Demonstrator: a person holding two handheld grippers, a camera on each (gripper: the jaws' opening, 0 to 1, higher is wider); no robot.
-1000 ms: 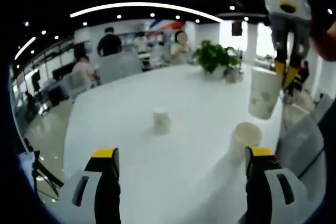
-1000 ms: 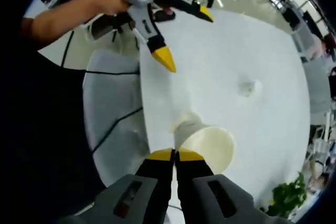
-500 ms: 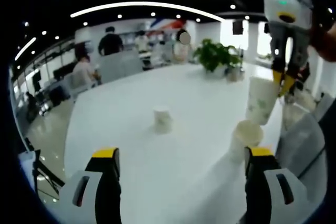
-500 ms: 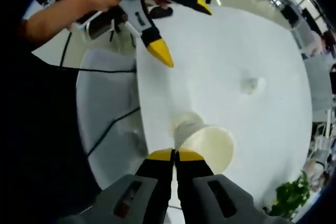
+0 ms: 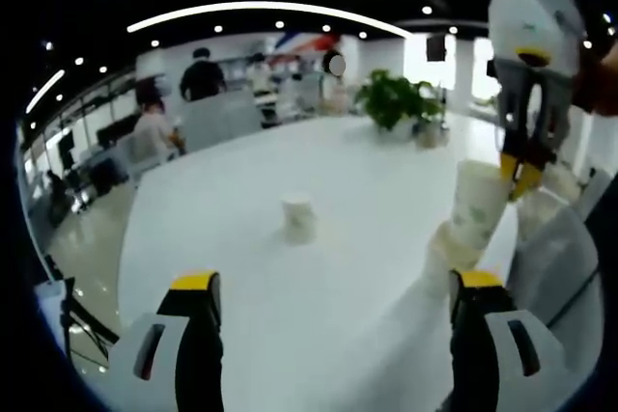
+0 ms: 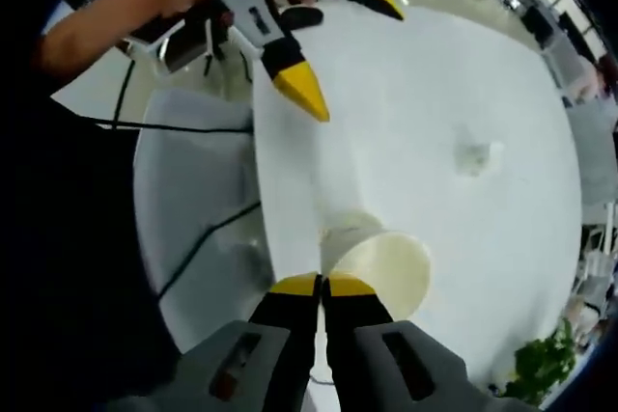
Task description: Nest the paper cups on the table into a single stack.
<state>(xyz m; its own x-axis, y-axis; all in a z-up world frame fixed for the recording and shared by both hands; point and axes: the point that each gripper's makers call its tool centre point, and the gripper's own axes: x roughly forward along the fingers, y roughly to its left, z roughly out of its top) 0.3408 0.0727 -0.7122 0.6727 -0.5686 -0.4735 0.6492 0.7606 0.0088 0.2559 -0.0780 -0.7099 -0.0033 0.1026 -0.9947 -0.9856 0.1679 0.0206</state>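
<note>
My right gripper (image 6: 322,287) is shut on the rim of a white paper cup (image 6: 386,267). In the left gripper view that held cup (image 5: 476,205) hangs tilted from the right gripper (image 5: 521,171), its bottom inside the mouth of a second cup (image 5: 442,253) standing near the table's edge. A third cup (image 5: 297,217) stands alone at mid-table, small in the right gripper view (image 6: 473,156). My left gripper (image 5: 333,287) is open, low over the table with nothing between its jaws, and appears as the yellow-tipped left gripper (image 6: 348,50) above.
The round white table (image 5: 367,171) carries a potted plant (image 5: 391,103) at its far side. A grey chair (image 6: 193,190) stands against the near edge beside the two cups. People sit and stand at desks behind the table (image 5: 203,79).
My right gripper has come down with its cup, from above the standing cup to its base entering that cup's mouth. The left gripper has stayed open and almost still.
</note>
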